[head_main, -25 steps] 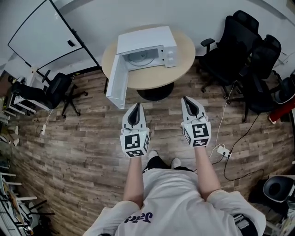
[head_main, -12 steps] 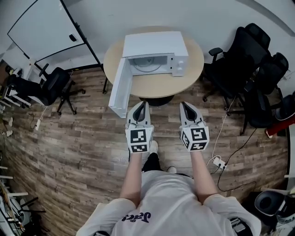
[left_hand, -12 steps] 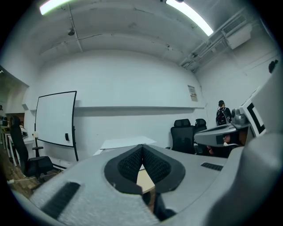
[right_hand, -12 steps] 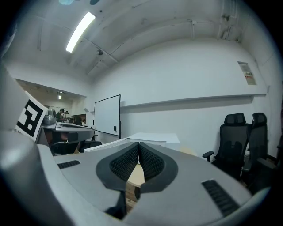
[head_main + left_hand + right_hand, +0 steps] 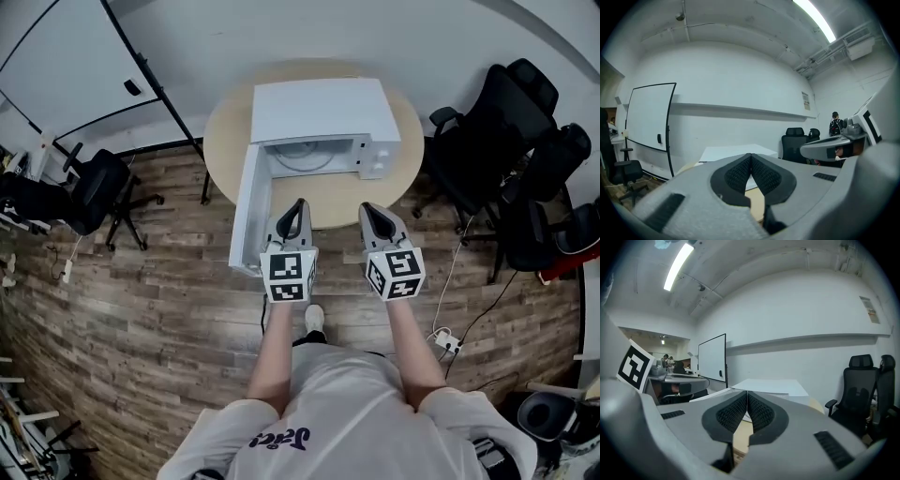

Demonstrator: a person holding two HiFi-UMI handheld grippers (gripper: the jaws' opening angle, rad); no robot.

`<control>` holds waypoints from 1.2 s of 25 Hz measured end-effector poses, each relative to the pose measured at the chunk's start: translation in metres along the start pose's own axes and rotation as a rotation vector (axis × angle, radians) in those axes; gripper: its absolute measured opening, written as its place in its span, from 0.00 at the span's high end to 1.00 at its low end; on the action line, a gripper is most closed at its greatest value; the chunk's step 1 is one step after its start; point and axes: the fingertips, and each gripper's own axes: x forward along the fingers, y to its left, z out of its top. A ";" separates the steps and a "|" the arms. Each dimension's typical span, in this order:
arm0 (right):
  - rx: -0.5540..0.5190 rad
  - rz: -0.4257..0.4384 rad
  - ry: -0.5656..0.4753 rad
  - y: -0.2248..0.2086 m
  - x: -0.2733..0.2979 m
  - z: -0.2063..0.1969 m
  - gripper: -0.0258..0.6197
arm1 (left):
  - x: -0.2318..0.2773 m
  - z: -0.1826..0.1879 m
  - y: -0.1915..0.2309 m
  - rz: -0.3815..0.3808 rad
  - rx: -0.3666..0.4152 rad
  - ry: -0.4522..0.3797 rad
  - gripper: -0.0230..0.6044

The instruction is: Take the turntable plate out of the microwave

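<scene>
L gripper (image 5: 297, 204) & R gripper (image 5: 368, 210) are both shut tight and empty, in front of the open microwave (image 5: 319, 105) on a round table (image 5: 221, 131). Turntable plate (image 5: 306, 158) sits inside the cavity. Best bet: open jaws first, go in level, pinch the rim w/o tilting.

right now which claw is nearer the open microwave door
Left. The left claw is just right of the door in the head view; the right claw lies farther right, beyond the left one.
</scene>
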 end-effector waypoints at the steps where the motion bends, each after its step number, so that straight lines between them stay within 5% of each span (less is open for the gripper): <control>1: 0.004 0.004 0.001 0.002 0.012 0.001 0.94 | 0.008 -0.003 0.007 -0.008 -0.014 0.004 0.94; 8: -0.001 0.022 0.010 0.011 0.068 -0.002 0.94 | 0.048 -0.010 0.041 -0.052 -0.072 -0.005 0.94; 13: 0.033 -0.003 0.029 -0.003 0.099 -0.013 0.94 | 0.074 -0.031 0.045 -0.025 -0.206 0.077 0.94; 25: 0.097 0.018 0.078 -0.046 0.169 -0.037 0.94 | 0.144 -0.071 0.070 0.025 -0.210 0.137 0.94; 30: 0.107 0.051 0.110 -0.056 0.186 -0.049 0.94 | 0.162 -0.107 0.080 0.055 -0.292 0.217 0.94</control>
